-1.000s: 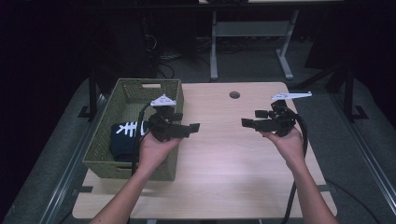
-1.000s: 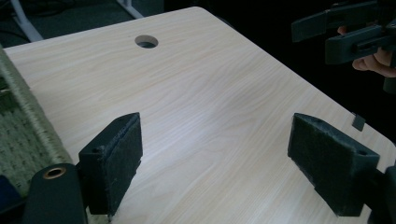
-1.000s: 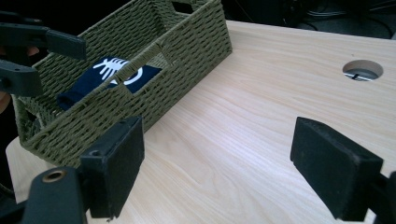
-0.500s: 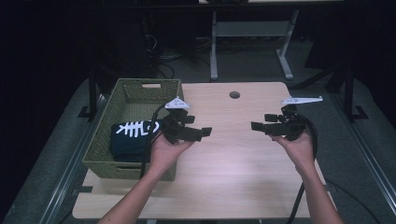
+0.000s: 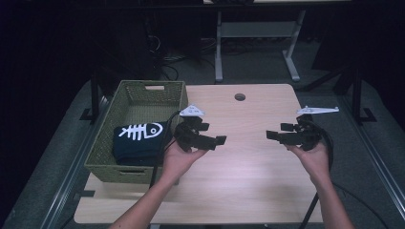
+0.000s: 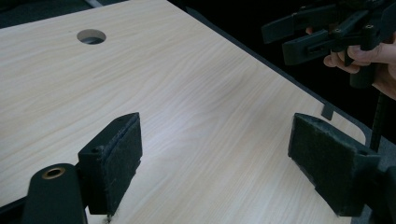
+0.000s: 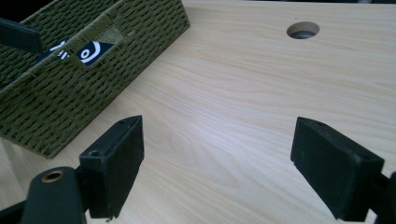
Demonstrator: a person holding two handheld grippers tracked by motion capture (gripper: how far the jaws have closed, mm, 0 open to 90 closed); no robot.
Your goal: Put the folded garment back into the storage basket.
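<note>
A dark folded cloth printed with a white fish skeleton lies in an olive woven basket on the left of the wooden table. Just right of the basket, my left gripper is held above the table, open and empty, its jaws pointing right. My right gripper hovers near the right side, open and empty, jaws pointing left. In the left gripper view the wide-apart jaws of the left gripper frame bare wood, with the right gripper farther off. The right gripper faces the basket.
A round cable hole sits near the table's far edge, also seen as the hole ahead of the right gripper. Bare wood lies between the two grippers. Cables trail from both grippers toward the near edge. A white desk frame stands beyond the table.
Both hands have drifted to the right and slightly toward the near edge. The left gripper has moved away from the basket's rim. Both grippers stay open.
</note>
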